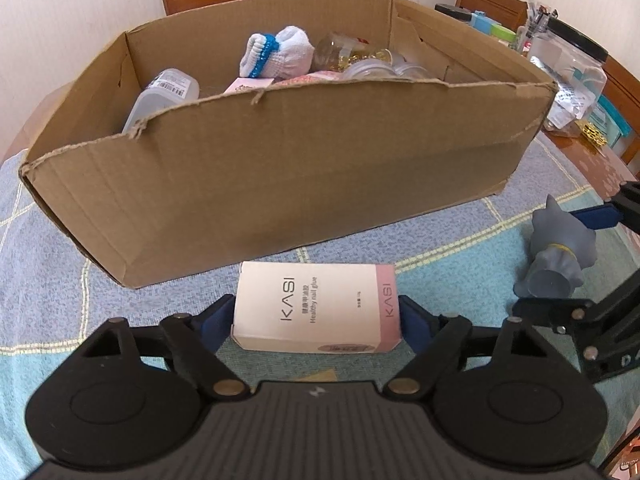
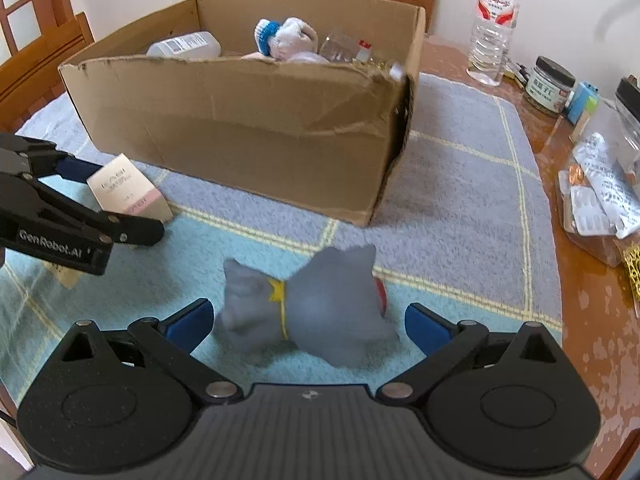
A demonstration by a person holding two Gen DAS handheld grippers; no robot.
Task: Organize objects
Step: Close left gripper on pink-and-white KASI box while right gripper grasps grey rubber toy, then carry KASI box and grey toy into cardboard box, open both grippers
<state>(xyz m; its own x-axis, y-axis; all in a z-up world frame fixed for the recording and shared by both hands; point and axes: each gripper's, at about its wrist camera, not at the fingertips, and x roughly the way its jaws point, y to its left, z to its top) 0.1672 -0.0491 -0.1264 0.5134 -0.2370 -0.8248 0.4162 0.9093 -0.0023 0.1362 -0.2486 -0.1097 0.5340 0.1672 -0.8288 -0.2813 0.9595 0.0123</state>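
Observation:
A white and pink KASI box (image 1: 316, 308) lies on the blue checked cloth, just in front of the cardboard box (image 1: 280, 184). My left gripper (image 1: 316, 314) is shut on it, one blue pad against each short end. From the right wrist view the KASI box (image 2: 128, 196) sits tilted in the left gripper (image 2: 116, 204). A grey cat figurine (image 2: 312, 312) lies on its side between the fingers of my right gripper (image 2: 308, 320), which stands open with a gap at each pad. The left wrist view shows the figurine (image 1: 560, 256) at the right edge.
The cardboard box (image 2: 240, 120) holds a white and blue sock (image 1: 280, 54), a plastic bottle (image 1: 164, 96) and several other items. A water bottle (image 2: 494, 24), a jar (image 2: 550, 84) and a bag of blister packs (image 2: 600, 196) stand on the wooden table at the right. Chairs ring the table.

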